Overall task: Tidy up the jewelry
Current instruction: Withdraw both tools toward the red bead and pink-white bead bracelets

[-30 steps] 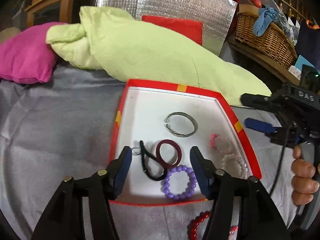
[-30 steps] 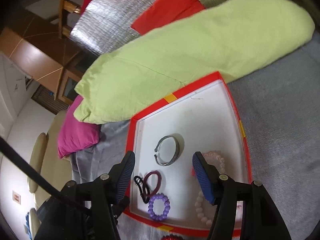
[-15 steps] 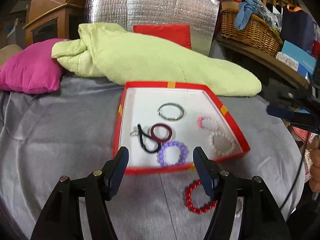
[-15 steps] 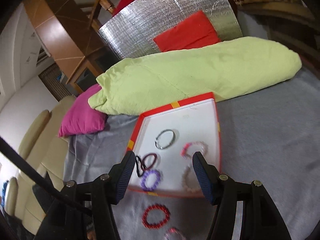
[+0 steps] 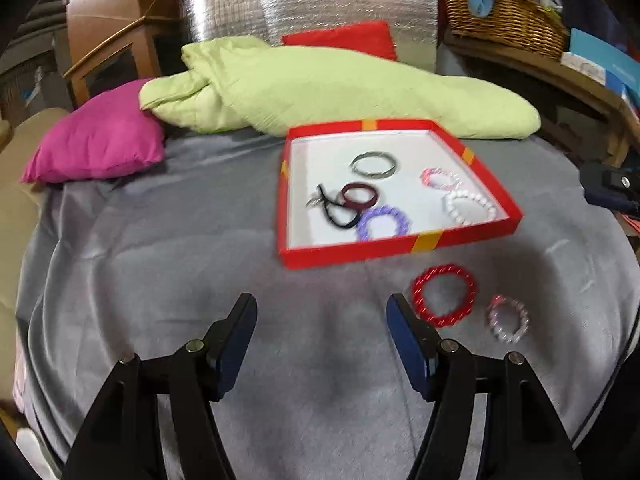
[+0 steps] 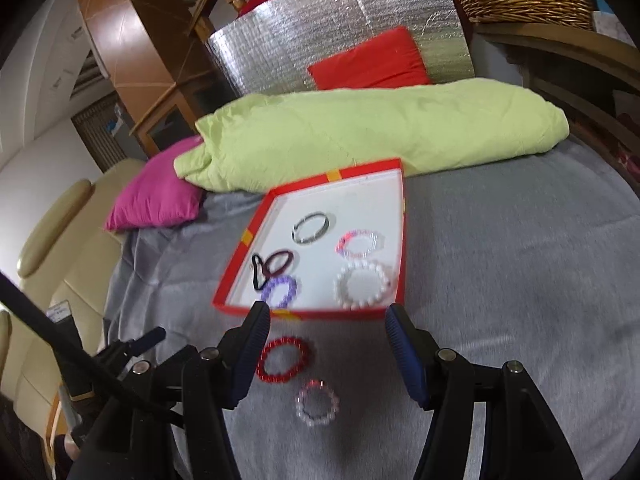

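A red tray (image 5: pixel 396 250) (image 6: pixel 316 314) with a white floor lies on the grey cloth. It holds a silver bangle (image 5: pixel 373 164), a dark red hair tie (image 5: pixel 360 196), a black hair tie (image 5: pixel 334 216), a purple bead bracelet (image 5: pixel 384 222) (image 6: pixel 279 286), a pink bracelet (image 5: pixel 440 179) and a white pearl bracelet (image 5: pixel 470 208) (image 6: pixel 362 284). A red bead bracelet (image 5: pixel 444 296) (image 6: pixel 283 359) and a pale pink bracelet (image 5: pixel 507 318) (image 6: pixel 317 402) lie on the cloth in front of the tray. My left gripper (image 5: pixel 321 330) and right gripper (image 6: pixel 327 334) are open and empty, back from the tray.
A green quilt (image 5: pixel 332 92) and a magenta pillow (image 5: pixel 100 140) lie behind the tray. A silver panel (image 5: pixel 308 4) with a red cushion (image 5: pixel 340 40) stands at the back. A wicker basket (image 5: pixel 500 20) sits on a shelf at the right.
Both grippers have drawn back and up from the tray, so it looks smaller and farther. The red and pale pink bracelets on the cloth have come into view.
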A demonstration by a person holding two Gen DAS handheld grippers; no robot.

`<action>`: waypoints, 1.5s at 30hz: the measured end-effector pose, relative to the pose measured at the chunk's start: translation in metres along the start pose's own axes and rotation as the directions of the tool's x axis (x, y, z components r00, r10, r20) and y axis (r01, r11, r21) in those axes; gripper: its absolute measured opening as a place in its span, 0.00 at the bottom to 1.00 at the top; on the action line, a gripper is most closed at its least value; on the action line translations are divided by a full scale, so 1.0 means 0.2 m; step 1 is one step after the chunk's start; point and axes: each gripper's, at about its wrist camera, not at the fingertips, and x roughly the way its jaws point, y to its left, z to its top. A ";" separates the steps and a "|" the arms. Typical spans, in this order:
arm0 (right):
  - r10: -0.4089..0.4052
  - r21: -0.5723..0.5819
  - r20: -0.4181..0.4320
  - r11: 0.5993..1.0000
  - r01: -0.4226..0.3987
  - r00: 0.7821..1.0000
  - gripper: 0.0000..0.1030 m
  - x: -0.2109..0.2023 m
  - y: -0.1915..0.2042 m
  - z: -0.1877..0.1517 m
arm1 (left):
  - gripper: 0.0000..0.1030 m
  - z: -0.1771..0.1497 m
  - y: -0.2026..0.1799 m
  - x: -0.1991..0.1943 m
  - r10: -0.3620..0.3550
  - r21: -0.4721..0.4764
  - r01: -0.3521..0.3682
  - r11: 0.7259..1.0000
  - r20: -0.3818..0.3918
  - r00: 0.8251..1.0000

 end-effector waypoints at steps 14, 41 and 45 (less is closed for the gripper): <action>-0.020 -0.034 -0.148 0.999 0.015 0.989 0.57 0.15 0.01 -0.10 | 0.68 -0.01 0.04 0.02 0.003 -0.025 -0.002 1.000 0.041 0.999; -0.016 0.026 -0.343 0.999 0.026 0.939 0.45 0.33 -0.09 -0.21 | 0.68 0.01 -0.15 0.15 -0.123 0.040 0.125 0.991 -0.044 0.991; -0.014 0.017 -0.355 1.000 0.021 0.935 0.43 0.35 -0.08 -0.22 | 0.68 0.01 -0.17 0.16 -0.125 0.058 0.128 0.990 -0.050 0.991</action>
